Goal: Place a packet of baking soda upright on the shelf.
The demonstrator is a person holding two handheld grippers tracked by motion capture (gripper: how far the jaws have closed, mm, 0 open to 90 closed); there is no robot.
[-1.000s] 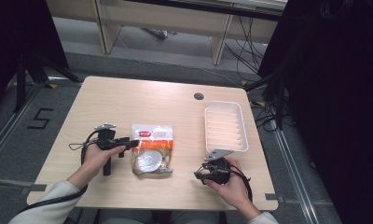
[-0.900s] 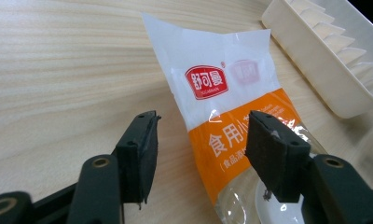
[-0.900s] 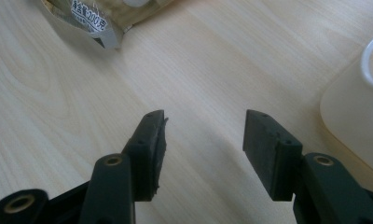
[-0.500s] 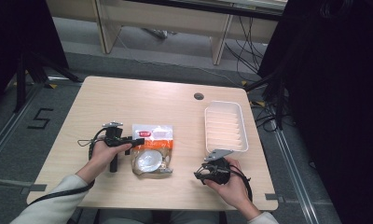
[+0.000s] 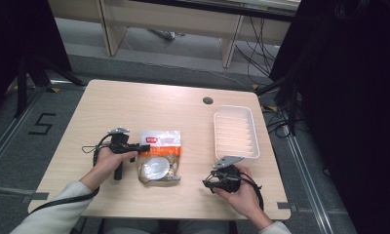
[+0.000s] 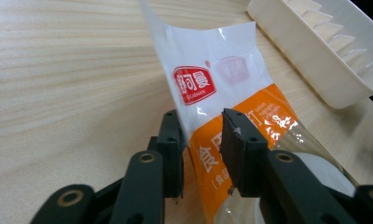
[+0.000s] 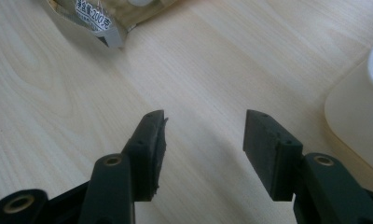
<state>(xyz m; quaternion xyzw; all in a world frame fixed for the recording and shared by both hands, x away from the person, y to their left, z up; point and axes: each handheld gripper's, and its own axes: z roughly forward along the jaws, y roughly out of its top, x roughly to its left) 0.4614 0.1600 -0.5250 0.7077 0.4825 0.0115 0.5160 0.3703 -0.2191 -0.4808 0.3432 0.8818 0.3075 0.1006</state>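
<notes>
The far half of the desk [image 5: 149, 100] lies bare, broad room to pass. Mid-desk, the snack bag [image 5: 159, 156] blocks the way between the two hands, its edge raised between the jaws of the left claw [image 6: 201, 140]. The white ridged tray [image 5: 234, 131] bars the right side, just beyond the right claw [image 5: 217, 181], leaving a bare lane between bag and tray.

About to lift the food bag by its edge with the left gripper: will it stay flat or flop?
Likely flop: the bag is thin film, and its edge already curls up between the left gripper's jaws. The round white item inside would probably sag downward. The glossy film may slip, so grip firmly.
</notes>
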